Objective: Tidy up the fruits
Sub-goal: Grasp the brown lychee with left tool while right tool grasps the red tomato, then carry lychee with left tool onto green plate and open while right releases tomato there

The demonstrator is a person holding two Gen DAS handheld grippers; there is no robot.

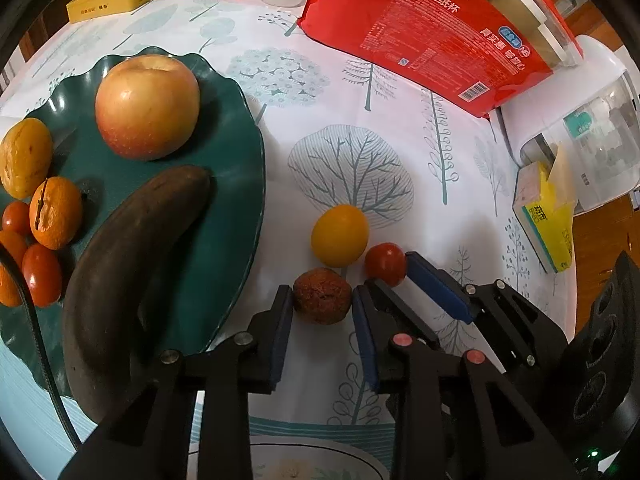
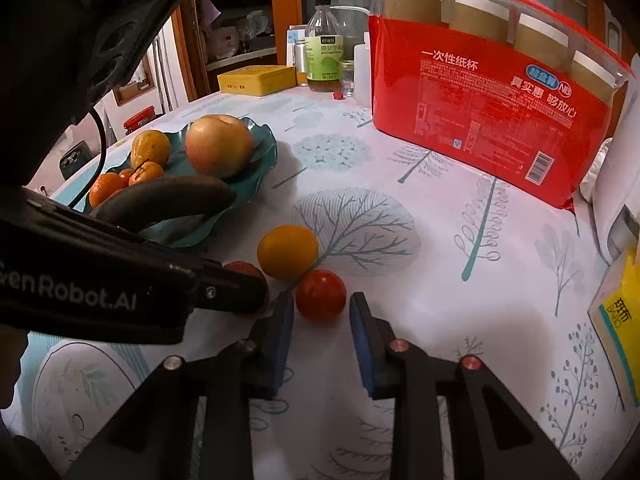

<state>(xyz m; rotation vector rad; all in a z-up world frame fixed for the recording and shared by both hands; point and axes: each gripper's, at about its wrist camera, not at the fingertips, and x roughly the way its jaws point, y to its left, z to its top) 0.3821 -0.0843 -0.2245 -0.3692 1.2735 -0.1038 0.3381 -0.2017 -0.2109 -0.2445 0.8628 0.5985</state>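
Left tool brackets a wrinkled brown fruit on the table; jaws sit at its sides, contact not confirmable. Right tool stands wide around a red tomato, pads apart from it. An orange citrus lies at 12 o'clock of the brown fruit, touching the tomato. The left view alone shows the brown fruit whole; in the right view the left tool hides most of it. At 10 o'clock, the green plate carries an apple and a dark banana.
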